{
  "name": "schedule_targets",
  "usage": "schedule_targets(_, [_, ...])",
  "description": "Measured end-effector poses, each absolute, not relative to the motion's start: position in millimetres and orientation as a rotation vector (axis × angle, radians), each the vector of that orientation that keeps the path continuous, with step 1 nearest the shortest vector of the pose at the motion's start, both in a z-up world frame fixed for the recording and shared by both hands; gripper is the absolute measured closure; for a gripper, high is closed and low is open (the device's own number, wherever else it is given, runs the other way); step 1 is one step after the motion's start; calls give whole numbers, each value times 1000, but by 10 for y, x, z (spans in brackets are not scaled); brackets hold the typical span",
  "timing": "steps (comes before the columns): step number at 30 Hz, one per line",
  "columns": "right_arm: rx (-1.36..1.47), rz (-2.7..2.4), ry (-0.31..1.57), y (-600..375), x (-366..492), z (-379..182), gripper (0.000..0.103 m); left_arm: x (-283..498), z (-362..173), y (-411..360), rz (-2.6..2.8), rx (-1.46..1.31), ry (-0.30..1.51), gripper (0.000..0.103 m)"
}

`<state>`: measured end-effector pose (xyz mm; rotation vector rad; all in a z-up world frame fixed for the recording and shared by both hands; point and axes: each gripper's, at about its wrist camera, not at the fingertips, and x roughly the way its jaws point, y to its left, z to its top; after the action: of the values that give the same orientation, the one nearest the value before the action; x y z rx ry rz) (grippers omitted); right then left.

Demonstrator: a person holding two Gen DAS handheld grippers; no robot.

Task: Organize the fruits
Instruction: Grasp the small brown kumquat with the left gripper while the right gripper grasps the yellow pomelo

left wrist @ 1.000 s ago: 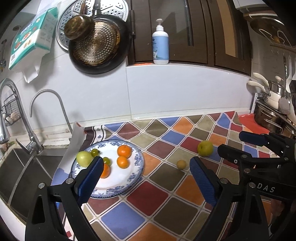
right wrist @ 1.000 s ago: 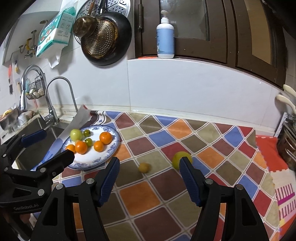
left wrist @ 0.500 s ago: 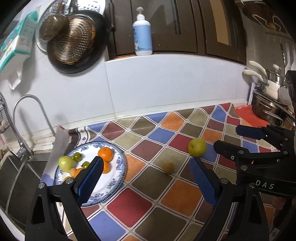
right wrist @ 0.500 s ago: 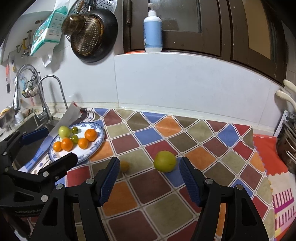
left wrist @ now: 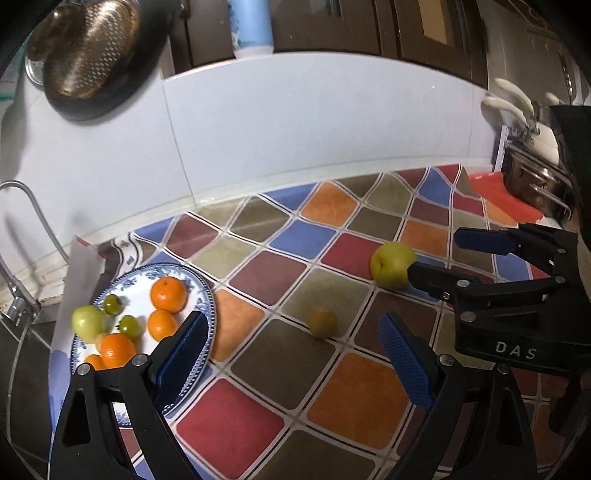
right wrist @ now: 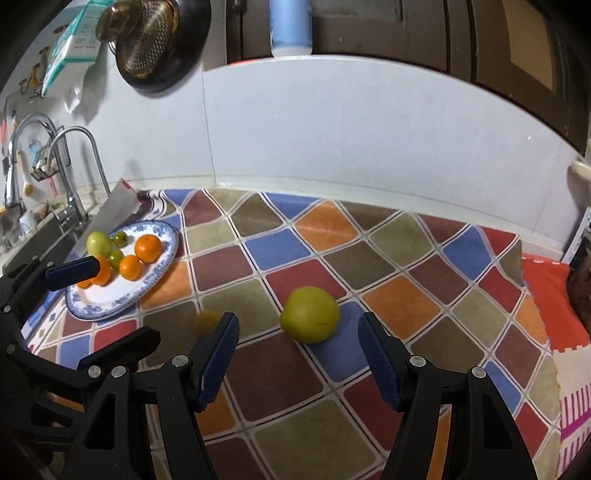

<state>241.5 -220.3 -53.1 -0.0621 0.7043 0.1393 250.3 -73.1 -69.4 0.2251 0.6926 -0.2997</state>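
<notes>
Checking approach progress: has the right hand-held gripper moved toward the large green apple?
Yes. The right hand-held gripper advanced; the large green apple, unmoved on its blue tile, now sits near it.

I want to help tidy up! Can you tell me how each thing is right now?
left gripper: open, holding nothing.
right gripper: open, green apple ahead of its fingers.
green apple: loose on the mat.
small yellow fruit: loose on the mat.
plate: holding oranges and green fruits.

Small yellow fruit blurred, half behind a right-gripper finger; blue bottle top cropped.
</notes>
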Motion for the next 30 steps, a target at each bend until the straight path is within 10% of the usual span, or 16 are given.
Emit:
schedule_targets(15, [-31,147,788,-2311,2857,-927,36,2855,-1097,-917,-342,233,794,26])
schedule_targets(30, [10,172,834,-2305,3064,-1067,49,2999,-1200,-905,-400,169,838,76])
